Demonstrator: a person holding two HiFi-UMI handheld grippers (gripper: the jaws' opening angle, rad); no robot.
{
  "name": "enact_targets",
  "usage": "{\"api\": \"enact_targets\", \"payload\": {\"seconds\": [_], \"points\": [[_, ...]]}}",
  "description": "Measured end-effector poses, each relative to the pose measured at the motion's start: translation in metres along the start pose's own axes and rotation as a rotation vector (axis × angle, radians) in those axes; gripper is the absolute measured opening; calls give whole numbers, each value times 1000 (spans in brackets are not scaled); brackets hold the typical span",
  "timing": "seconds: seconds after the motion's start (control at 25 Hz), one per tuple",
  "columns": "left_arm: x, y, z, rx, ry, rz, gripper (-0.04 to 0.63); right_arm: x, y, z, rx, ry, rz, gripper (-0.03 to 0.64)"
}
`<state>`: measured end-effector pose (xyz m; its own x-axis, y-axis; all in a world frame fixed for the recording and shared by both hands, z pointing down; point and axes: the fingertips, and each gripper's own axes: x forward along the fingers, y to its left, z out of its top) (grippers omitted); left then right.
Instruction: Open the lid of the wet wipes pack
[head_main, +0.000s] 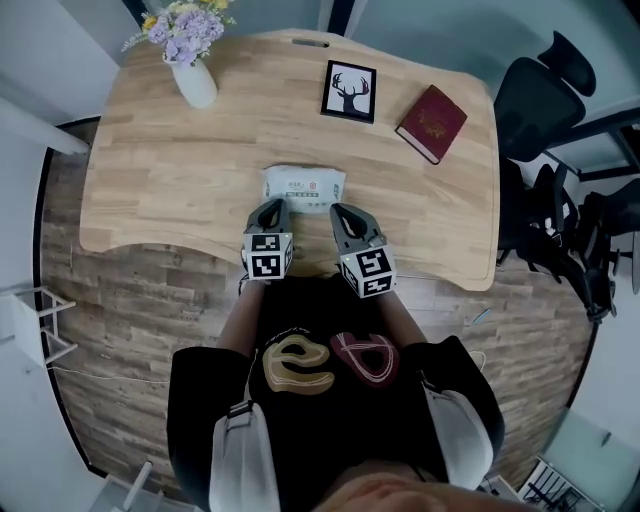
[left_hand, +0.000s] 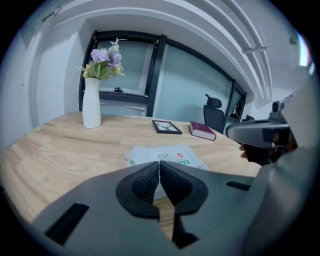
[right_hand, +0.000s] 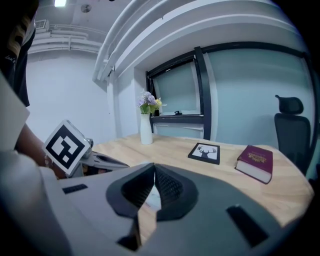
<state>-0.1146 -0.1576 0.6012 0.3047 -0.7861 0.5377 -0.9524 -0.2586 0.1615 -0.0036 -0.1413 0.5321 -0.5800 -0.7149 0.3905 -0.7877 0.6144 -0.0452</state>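
Wipes pack (head_main: 304, 188) lies flat in the middle of the table (head_main: 150, 190), at 12 o'clock from both grippers. At 11 o'clock a flower vase (head_main: 195, 82) stands far off, with bare wood around. The left gripper (head_main: 268, 208) and right gripper (head_main: 345, 212) are each pressed together on nothing, by the table's front edge. A picture (head_main: 349, 91) and a book (head_main: 431, 123) sit at 1 o'clock. Gripper tips cover the pack's near edge; its lid is hard to see.

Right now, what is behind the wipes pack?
A deer picture, a red book and a flower vase. The left gripper and right gripper hide near corners of the wipes pack.
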Motion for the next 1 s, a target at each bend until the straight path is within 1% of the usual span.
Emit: {"api": "enact_targets", "payload": {"seconds": [0.2, 0.32, 0.4, 0.48, 0.64, 0.72, 0.8, 0.92, 1.0], "points": [[14, 8, -10, 14, 45, -1, 18, 8, -2, 2, -10, 6, -50, 12], [20, 10, -19, 22, 80, -7, 18, 11, 1, 4, -19, 19, -54, 12], [22, 11, -22, 43, 88, -6, 18, 13, 2, 4, -34, 29, -49, 12], [24, 10, -21, 68, 94, -8, 18, 17, 1, 5, -45, 41, -37, 12], [24, 9, -24, 69, 118, -16, 18, 24, 4, 2, -90, 74, 2, 14], [25, 9, -24, 81, 123, -6, 18, 28, 6, 2, -114, 94, 28, 23], [25, 9, -24, 88, 126, 7, 18, 33, 8, 1, -133, 119, 56, 48], [26, 10, -25, 63, 128, 12, 18, 41, 10, 0, -180, 147, 96, 78], [26, 11, -26, 39, 130, 4, 18, 47, 11, -1, -237, 164, 121, 96]]}}
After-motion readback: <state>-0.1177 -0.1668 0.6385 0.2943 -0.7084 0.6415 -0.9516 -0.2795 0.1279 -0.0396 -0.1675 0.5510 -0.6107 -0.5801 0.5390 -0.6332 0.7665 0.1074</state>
